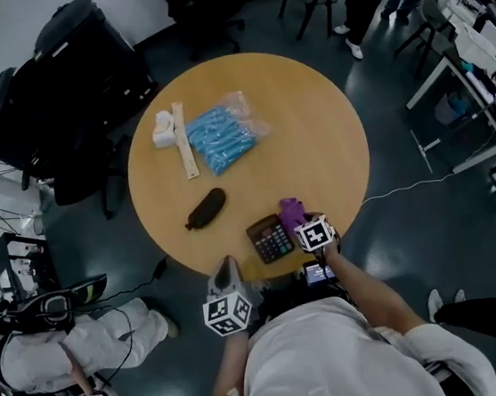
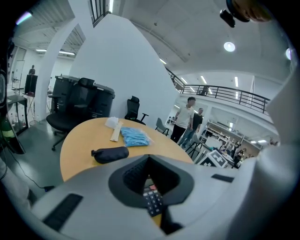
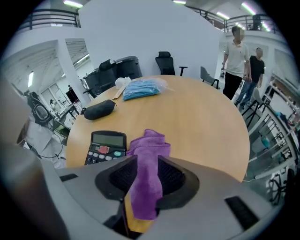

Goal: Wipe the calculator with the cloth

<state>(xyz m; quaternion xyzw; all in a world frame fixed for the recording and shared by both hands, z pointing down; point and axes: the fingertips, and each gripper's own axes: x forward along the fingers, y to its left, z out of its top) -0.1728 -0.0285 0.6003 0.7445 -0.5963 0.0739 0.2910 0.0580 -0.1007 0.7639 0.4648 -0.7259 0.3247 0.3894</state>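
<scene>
The black calculator (image 1: pixel 270 239) lies near the front edge of the round wooden table (image 1: pixel 313 140). A purple cloth (image 1: pixel 291 211) is bunched on the table just right of it. In the right gripper view the cloth (image 3: pixel 147 159) runs from the table back between the jaws of my right gripper (image 3: pixel 146 173); dark pad shows on both sides of it, so the jaws stand open around it. The calculator (image 3: pixel 105 145) sits left of the cloth. My left gripper (image 1: pixel 230 268) hangs at the table's front edge, shut and empty; the calculator's keys (image 2: pixel 153 200) show just beyond its jaws.
A black pouch (image 1: pixel 205 209) lies left of the calculator. Farther back are a bag of blue items (image 1: pixel 223 137), a pale strip (image 1: pixel 186 152) and a small white object (image 1: pixel 164 128). Office chairs, black cases and desks ring the table; people stand at the far side.
</scene>
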